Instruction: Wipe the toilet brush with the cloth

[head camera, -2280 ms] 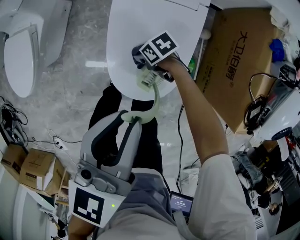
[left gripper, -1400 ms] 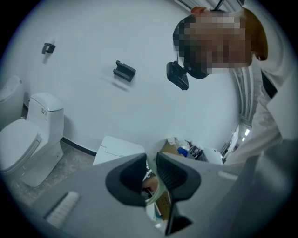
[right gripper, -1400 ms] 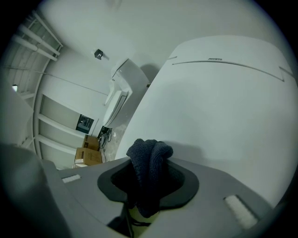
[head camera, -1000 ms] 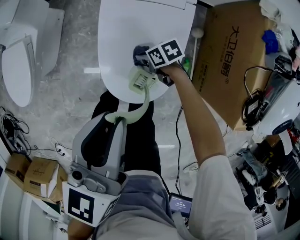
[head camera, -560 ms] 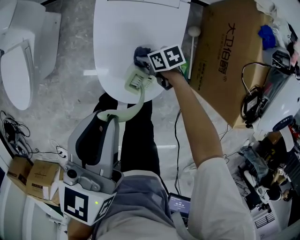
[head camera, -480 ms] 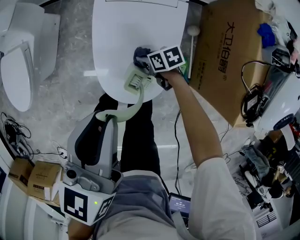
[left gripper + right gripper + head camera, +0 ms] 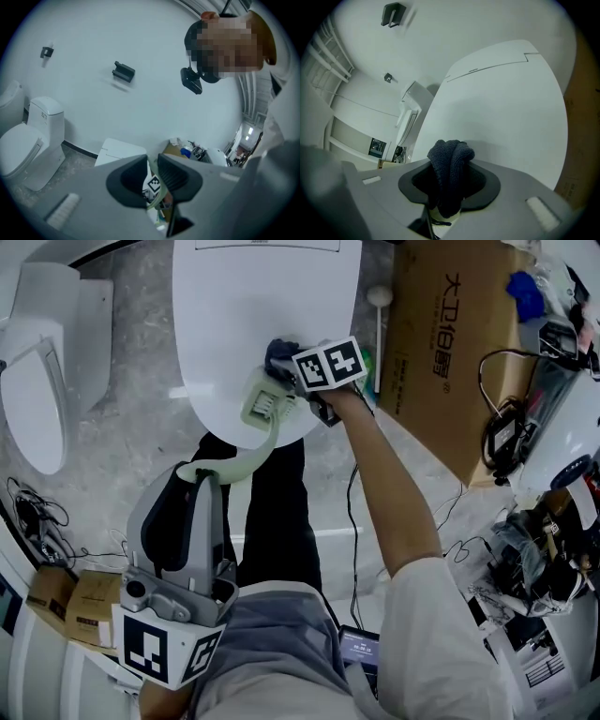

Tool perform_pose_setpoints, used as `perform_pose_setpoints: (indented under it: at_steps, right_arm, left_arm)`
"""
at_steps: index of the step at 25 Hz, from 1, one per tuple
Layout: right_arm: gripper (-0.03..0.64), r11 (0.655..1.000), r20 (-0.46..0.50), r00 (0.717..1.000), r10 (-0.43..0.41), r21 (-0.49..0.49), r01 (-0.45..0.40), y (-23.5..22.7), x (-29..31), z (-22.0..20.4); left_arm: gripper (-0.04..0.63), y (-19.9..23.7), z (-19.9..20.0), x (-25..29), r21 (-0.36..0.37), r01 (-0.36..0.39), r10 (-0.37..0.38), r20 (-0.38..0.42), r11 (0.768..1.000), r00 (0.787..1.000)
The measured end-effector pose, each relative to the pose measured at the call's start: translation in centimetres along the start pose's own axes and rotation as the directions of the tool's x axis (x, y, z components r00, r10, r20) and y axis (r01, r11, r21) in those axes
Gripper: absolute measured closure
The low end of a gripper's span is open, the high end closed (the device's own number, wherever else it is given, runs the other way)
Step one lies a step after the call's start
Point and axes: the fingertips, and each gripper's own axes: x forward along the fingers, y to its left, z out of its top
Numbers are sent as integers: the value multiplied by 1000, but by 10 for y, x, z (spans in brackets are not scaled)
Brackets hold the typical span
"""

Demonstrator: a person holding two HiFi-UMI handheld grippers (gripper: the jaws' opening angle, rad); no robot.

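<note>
A pale green toilet brush hangs over a closed white toilet lid (image 7: 253,306). Its ribbed head (image 7: 262,399) is near the lid's front edge, and its curved handle (image 7: 246,457) runs back to my left gripper (image 7: 208,474), which is shut on the handle's end. In the left gripper view the green handle (image 7: 155,197) shows in the narrow slit of that gripper (image 7: 151,176). My right gripper (image 7: 284,365) is shut on a dark knitted cloth (image 7: 279,353), which is pressed against the brush head's upper right side. The cloth (image 7: 450,168) fills the right gripper (image 7: 450,183), with a bit of pale brush (image 7: 440,216) below it.
A large cardboard box (image 7: 459,352) stands right of the toilet, with a white-tipped stick (image 7: 379,298) in the gap. A second toilet (image 7: 37,381) is at far left. Small cartons (image 7: 70,592) and cables lie on the grey floor at lower left. Clutter fills the right side.
The brush head now sits further left of the right gripper's marker cube than before. The cloth stays against it. Both grippers keep their hold; the left one has drifted lower left.
</note>
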Motion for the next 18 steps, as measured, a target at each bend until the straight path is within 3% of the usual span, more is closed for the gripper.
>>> perform_pose_setpoints:
  at_steps: [18]
  right_arm:
    - [497,999,17,1000,-16,46,15,-15,-17,-18]
  left_arm:
    - [595,0,4,6,-2,-4,4,-10,1000,1000]
